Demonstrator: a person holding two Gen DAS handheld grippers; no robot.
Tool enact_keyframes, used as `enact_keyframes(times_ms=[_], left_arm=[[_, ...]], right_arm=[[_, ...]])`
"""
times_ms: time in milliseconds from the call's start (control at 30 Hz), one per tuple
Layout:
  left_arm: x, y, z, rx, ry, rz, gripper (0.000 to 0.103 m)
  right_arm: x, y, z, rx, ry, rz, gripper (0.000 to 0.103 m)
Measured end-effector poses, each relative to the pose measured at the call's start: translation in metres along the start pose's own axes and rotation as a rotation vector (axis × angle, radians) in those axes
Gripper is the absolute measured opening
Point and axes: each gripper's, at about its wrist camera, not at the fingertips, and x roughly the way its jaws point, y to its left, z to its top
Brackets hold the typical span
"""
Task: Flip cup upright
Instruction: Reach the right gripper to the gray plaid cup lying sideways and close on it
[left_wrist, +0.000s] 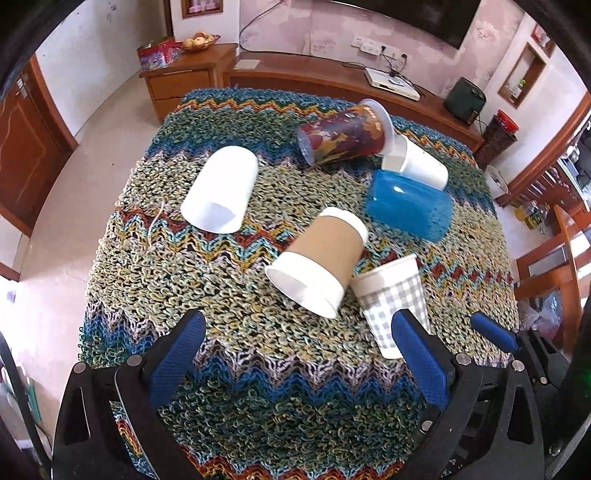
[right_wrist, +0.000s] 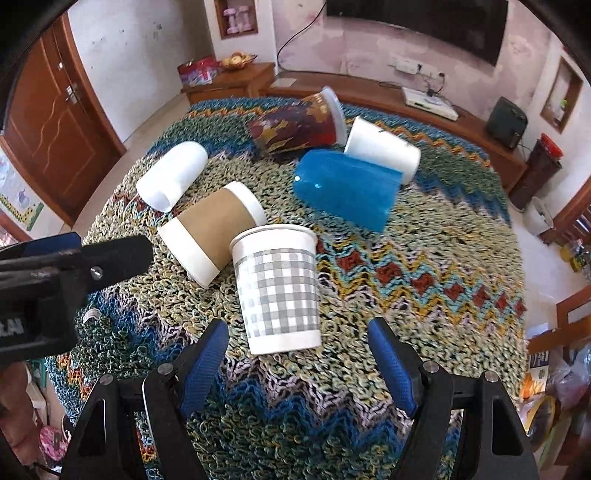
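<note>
- The left gripper is wide open and holds nothing. It hangs over the near part of the bench, which has a woolly zigzag cloth on it.
- A plain white cup lies on its side at the left, well apart from the others.
- A brown-sleeved cup lies on its side in the middle, its open mouth toward the camera.
- The grey checked cup stands upright, just beside the brown one. In the left view a blue finger hides its bottom corner.
- The right gripper is open too, with the checked cup just in front of its fingers, not touching.
- Farther back, a blue cup, a small white cup and a red patterned cup lie tipped over close together. The blue one hides part of the small white one.
- The picture on the red cup is too blurry to make out.
</note>
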Motion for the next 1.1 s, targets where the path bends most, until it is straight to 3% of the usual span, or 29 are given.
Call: enact_keyframes(times_ms=[400, 933, 1100], left_arm=[[0.016, 0.012, 0.006, -0.027, 0.011, 0.004, 0.101], [0.037, 0.001, 0.013, 0.003, 0.048, -0.026, 0.101], [0.039, -0.004, 0.013, 0.024, 0.055, -0.035, 0.101]], right_arm=[[0.038, 0.002, 0.018, -0.016, 0.087, 0.026, 0.078], [0.059, -0.003, 0.020, 0.032, 0.119, 0.059, 0.078], [0.062, -0.007, 0.015, 0.054, 0.135, 0.091, 0.066]])
